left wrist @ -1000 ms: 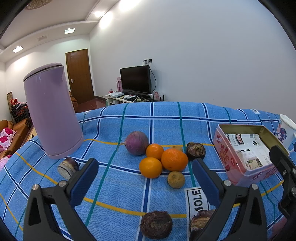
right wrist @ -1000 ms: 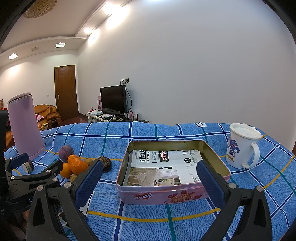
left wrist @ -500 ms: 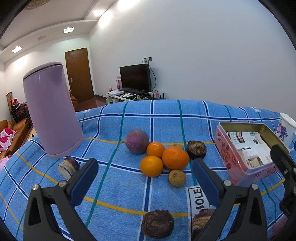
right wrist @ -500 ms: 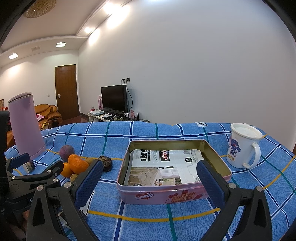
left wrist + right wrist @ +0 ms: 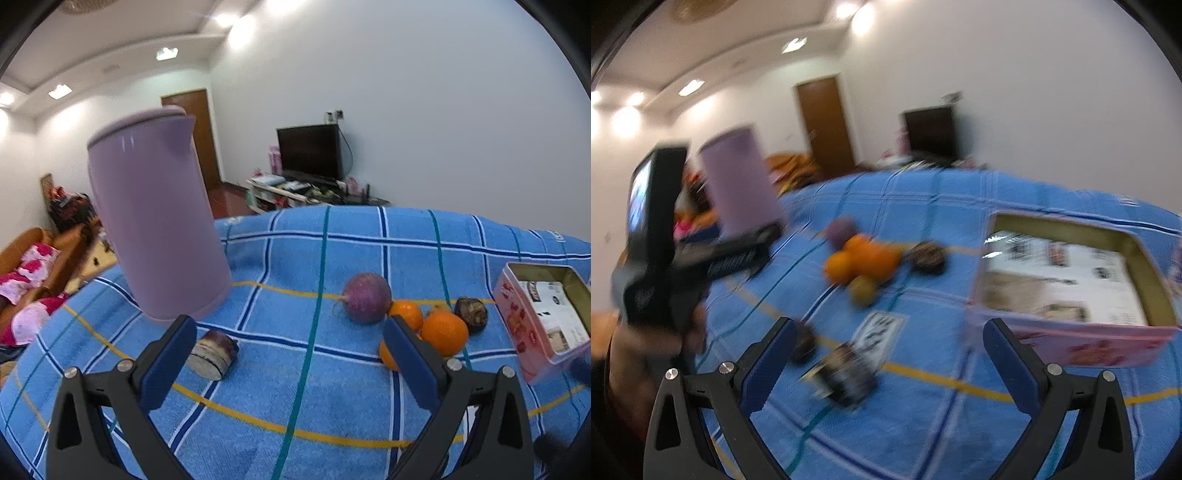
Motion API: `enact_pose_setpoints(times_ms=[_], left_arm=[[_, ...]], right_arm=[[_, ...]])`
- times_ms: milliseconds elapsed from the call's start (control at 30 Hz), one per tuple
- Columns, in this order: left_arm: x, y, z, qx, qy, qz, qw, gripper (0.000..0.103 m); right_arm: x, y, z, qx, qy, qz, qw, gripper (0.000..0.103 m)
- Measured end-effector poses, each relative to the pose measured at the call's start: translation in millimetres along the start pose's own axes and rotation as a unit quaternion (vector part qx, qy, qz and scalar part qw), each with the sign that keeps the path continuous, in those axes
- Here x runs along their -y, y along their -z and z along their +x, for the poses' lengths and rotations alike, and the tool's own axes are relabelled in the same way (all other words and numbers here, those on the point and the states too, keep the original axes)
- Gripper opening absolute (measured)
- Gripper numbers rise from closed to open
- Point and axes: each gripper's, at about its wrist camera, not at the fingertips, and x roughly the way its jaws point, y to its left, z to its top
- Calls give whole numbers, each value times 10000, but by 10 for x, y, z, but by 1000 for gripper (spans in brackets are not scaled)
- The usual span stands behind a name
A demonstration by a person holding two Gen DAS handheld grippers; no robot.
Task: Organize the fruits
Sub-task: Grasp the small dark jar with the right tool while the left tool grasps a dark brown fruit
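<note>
The left gripper (image 5: 288,350) hangs over the blue checked cloth (image 5: 332,376) with its jaws wide apart and nothing between the pads. The nearest thing to it is a cut, dark-skinned piece of fruit (image 5: 213,353), lying just ahead of the left-hand pad and slightly inside it — close beside the pad, though whether they touch cannot be told. Beyond that pad stands a lilac kettle (image 5: 159,229). The main heap of fruit lies out past the right-hand pad: a round purple fruit (image 5: 365,297) ahead of that pad's tip, three oranges (image 5: 443,332) beside and partly behind the pad, and a dark brown fruit (image 5: 471,312) further out. The pink tin (image 5: 543,321), lined with printed paper, sits well outside the right-hand pad.

The right gripper (image 5: 888,354) is heavily blurred. Its jaws have just been closing a little, yet they stand wide, and no pad presses on anything. Between the pads, just ahead of them, lie a dark blurred fruit piece (image 5: 846,373) and a printed label (image 5: 879,332) on the cloth; a small dark fruit (image 5: 803,343) lies just past the left-hand pad's tip. The orange cluster (image 5: 864,260) lies farther ahead, between the two pads' lines, and the tin (image 5: 1071,288) is beyond the right-hand pad.
</note>
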Motion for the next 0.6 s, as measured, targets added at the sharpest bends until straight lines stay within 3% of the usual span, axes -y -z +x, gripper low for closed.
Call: enact_pose_setpoints(times_ms=[100,233,333,600], left_arm=[[-12,10,-18,-111,275,84,9995,103],[77,52,-4,-170,371,400,9984,103],[114,57,22,-278,597,469,9967,103],[190,161,-2,-565,1146,549,9903,102]], right_arm=[[-158,31,99,-301,-275,-410,9983,82],[-334,75,298,-915,-395,-743,9922,61],[-357,108,432,-1243,-306,-759,9889,57],[-155,95,297,-1057,-317,-411,9930,56]])
